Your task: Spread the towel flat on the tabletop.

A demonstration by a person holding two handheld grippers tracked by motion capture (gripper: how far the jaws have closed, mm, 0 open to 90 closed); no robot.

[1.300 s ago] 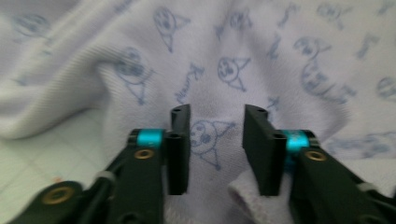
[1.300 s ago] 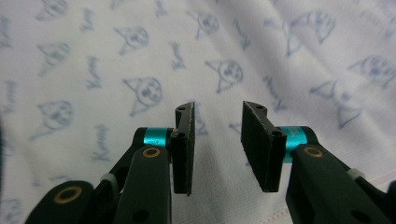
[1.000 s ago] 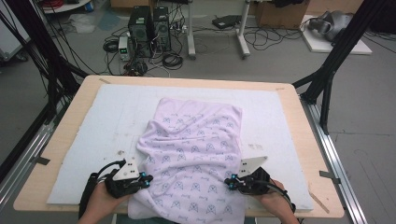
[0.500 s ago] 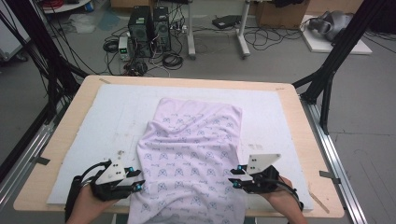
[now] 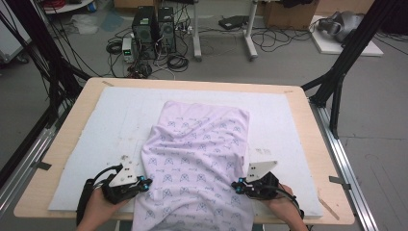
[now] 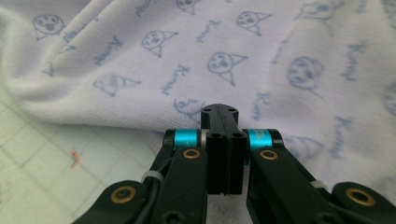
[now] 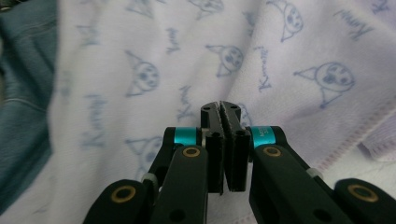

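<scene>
Lilac printed cloth [image 5: 199,159] is lying down the middle of the white mat [image 5: 96,130] on the table [image 5: 298,96], its near end hanging over the front edge.

The left claw [image 5: 144,183] is sitting at the cloth's left edge and the right claw [image 5: 236,185] at its right edge, each with jaws that have just been closing and are now pressed together; in the gripper views no fabric is showing between either pair. The cloth's rumpled fold [image 6: 93,93] is lying just ahead of the left claw [image 6: 219,111], and its stitched hem [image 7: 345,140] beside the right claw [image 7: 220,107]. Beyond the table, computer towers [image 5: 154,29] and cables are sitting on the floor, well apart.
</scene>
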